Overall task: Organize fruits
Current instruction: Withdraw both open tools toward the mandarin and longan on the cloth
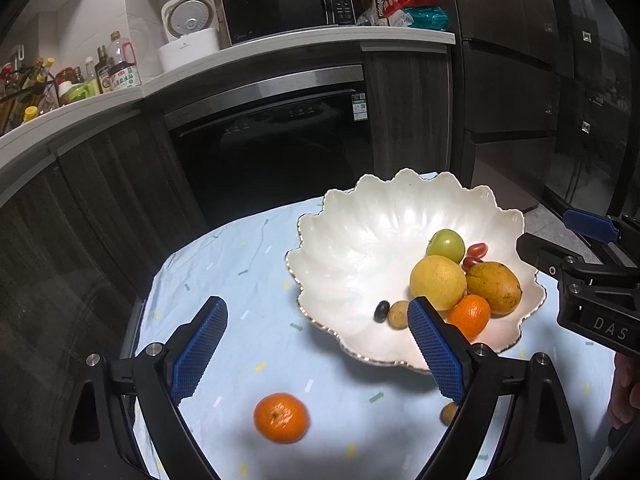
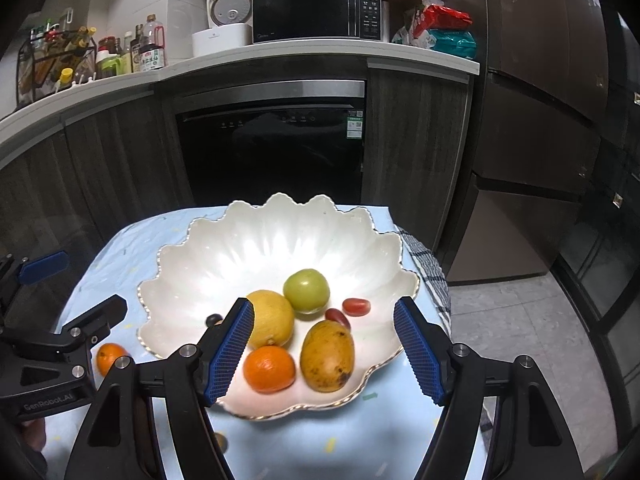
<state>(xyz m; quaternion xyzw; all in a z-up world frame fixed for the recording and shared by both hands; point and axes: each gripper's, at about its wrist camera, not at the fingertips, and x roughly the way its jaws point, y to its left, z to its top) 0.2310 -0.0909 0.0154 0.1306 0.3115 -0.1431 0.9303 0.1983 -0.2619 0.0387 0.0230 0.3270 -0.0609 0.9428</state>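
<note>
A white scalloped bowl sits on the light blue tablecloth. It holds a lemon, a green fruit, a mango, a mandarin, two small red fruits, a dark grape and a small brown fruit. Another mandarin lies on the cloth, between and below my open, empty left gripper. My right gripper is open and empty above the bowl's near side.
A small brown fruit lies on the cloth by the left gripper's right finger. The light blue tablecloth covers a small table. Dark cabinets, a dishwasher and a counter with a microwave stand behind. A fridge stands to the right.
</note>
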